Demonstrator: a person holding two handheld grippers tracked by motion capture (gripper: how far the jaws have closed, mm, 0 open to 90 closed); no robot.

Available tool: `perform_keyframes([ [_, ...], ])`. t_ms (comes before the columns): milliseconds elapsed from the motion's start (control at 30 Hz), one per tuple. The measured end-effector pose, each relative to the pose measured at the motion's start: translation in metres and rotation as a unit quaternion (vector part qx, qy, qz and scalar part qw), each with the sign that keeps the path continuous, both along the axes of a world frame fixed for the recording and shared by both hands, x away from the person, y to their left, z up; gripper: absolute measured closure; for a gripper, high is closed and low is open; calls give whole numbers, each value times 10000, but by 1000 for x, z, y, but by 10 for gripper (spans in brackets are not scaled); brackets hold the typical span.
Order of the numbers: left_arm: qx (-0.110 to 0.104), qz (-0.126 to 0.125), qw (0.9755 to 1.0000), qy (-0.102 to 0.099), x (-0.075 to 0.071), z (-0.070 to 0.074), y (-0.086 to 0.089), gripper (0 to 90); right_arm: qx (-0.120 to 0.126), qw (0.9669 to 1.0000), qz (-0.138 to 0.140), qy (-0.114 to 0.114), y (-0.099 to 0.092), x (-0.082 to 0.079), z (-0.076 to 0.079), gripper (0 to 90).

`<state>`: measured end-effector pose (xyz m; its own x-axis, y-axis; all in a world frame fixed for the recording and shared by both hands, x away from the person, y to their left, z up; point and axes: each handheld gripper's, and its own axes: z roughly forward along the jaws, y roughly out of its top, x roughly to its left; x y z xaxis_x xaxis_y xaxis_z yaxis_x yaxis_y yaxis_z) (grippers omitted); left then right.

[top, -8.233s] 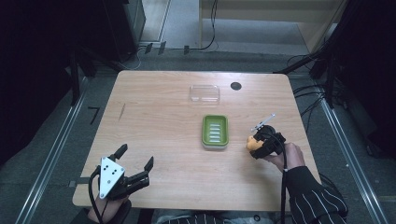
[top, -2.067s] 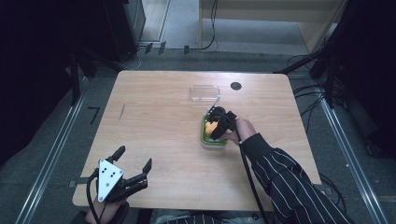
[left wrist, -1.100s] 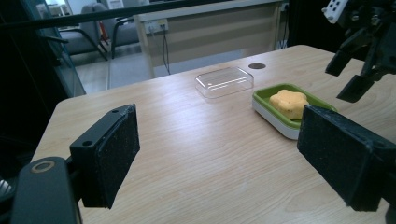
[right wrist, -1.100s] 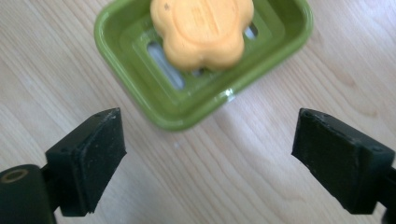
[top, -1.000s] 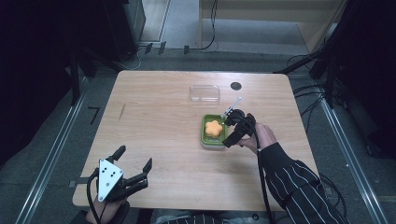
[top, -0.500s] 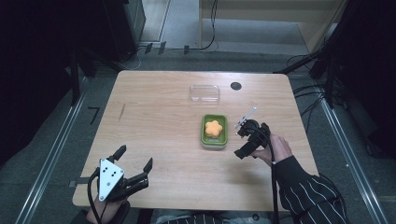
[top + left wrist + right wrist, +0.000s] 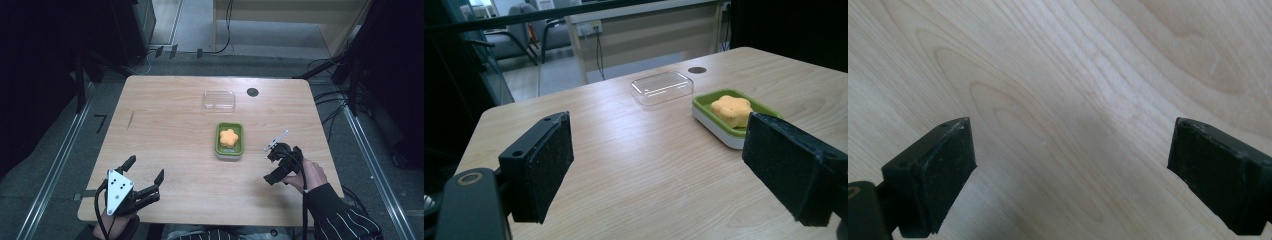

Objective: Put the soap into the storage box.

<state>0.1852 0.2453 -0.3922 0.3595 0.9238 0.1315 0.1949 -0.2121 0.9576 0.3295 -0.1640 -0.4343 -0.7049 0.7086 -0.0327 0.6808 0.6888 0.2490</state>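
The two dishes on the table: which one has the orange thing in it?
The green dish, holding the orange flower-shaped piece. The clear plastic one behind it is empty.

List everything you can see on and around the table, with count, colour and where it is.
soap: one, orange, flower-shaped, lying in the dish
dish: one, green with a white base, middle of the table
clear lid: one, transparent, on the table beyond the dish
table: one, light wood, with a dark round hole near its far edge
chairs: grey, in the background of the left gripper view
left tool: one, black with a grey plate, near-left corner, open
right tool: one, black, right of the dish, open over bare wood
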Motion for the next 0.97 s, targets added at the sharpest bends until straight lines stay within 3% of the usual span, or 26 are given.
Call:
perform_keyframes([
  [500, 9, -2, 10000, 1, 0, 0, 0, 130, -243, 9996, -112, 85, -15, -27, -16, 54],
  [700, 3, 0, 10000, -4, 0, 0, 0, 130, -222, 9997, -101, 6, -18, -40, -20, 55],
  [967, 7, -7, 10000, -6, 1, 0, -1, 130, -114, 9997, -150, 137, -23, -49, -25, 55],
])
